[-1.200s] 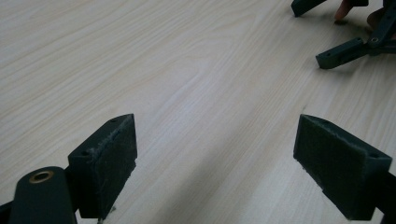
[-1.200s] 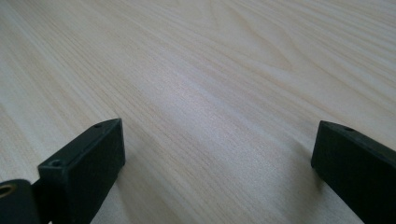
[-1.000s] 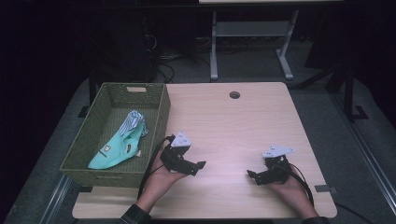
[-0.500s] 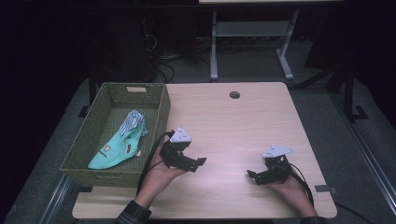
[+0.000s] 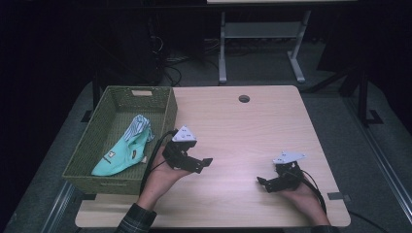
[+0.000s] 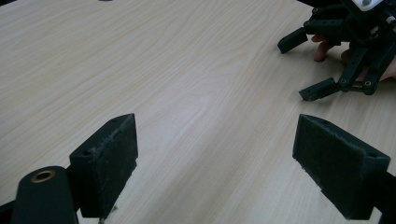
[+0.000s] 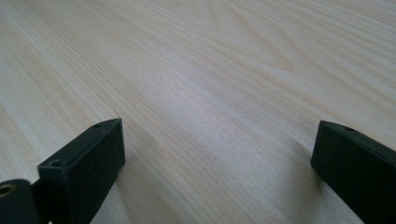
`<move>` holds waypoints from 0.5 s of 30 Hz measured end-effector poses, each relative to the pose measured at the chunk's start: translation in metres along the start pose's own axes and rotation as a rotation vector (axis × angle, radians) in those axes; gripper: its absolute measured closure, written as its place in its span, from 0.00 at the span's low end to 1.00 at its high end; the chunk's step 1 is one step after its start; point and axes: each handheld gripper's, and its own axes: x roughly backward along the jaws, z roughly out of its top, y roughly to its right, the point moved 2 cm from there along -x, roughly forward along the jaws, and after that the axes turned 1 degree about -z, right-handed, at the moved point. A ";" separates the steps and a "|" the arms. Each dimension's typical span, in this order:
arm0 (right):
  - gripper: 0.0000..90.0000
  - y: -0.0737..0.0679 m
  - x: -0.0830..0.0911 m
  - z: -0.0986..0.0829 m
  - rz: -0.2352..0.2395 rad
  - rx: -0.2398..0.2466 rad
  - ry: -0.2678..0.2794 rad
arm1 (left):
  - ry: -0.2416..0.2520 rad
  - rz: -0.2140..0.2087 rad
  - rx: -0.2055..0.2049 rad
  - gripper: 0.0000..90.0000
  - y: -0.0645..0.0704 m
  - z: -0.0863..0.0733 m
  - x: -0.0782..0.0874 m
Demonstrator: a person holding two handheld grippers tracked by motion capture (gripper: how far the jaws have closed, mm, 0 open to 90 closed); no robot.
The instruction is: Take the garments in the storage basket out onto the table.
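Observation:
My left gripper (image 5: 201, 165) sits in a hand near the table's front left, just right of the green woven basket (image 5: 168, 112). Its jaws stand wide open over bare wood with nothing between them, as the left gripper view (image 6: 224, 163) also shows. My right gripper (image 5: 265, 184) rests low at the front right, open and empty, and points left toward the other one. The right gripper view (image 7: 215, 168) has plain tabletop between its pads. Inside the basket lie a teal cloth (image 5: 119, 158) and a striped cloth (image 5: 138, 126).
The light wooden table (image 5: 243, 131) has a round cable hole (image 5: 244, 98) near its far edge. The right gripper (image 6: 301, 67) appears in the left gripper view at upper right, open. Beyond the table stand a metal frame (image 5: 223, 48) and cables on a dark floor.
My left gripper has crept a little away from the person, staying beside the basket. The right gripper has held its place.

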 end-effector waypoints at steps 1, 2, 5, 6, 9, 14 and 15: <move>0.03 0.000 0.000 0.000 0.000 0.000 0.000 | 0.002 -0.003 0.000 0.15 0.000 0.000 0.001; 0.03 0.000 0.000 0.000 0.000 0.000 0.000 | 0.001 -0.005 -0.003 0.15 -0.001 0.000 0.002; 0.03 0.000 0.000 0.000 0.000 0.000 0.000 | -0.005 -0.007 -0.011 0.15 -0.002 0.001 0.003; 0.03 0.000 0.000 0.000 0.000 0.000 0.001 | -0.007 -0.006 -0.015 0.15 -0.002 0.002 0.004; 0.03 0.000 0.000 0.000 0.000 0.000 0.001 | 0.001 -0.010 -0.011 0.15 -0.003 0.003 0.006; 0.03 0.000 0.000 0.000 -0.002 0.002 0.002 | 0.001 -0.008 -0.021 0.15 -0.008 0.006 0.012; 0.03 0.000 0.000 0.000 -0.002 0.002 0.002 | 0.004 -0.007 -0.013 0.15 -0.008 0.006 0.013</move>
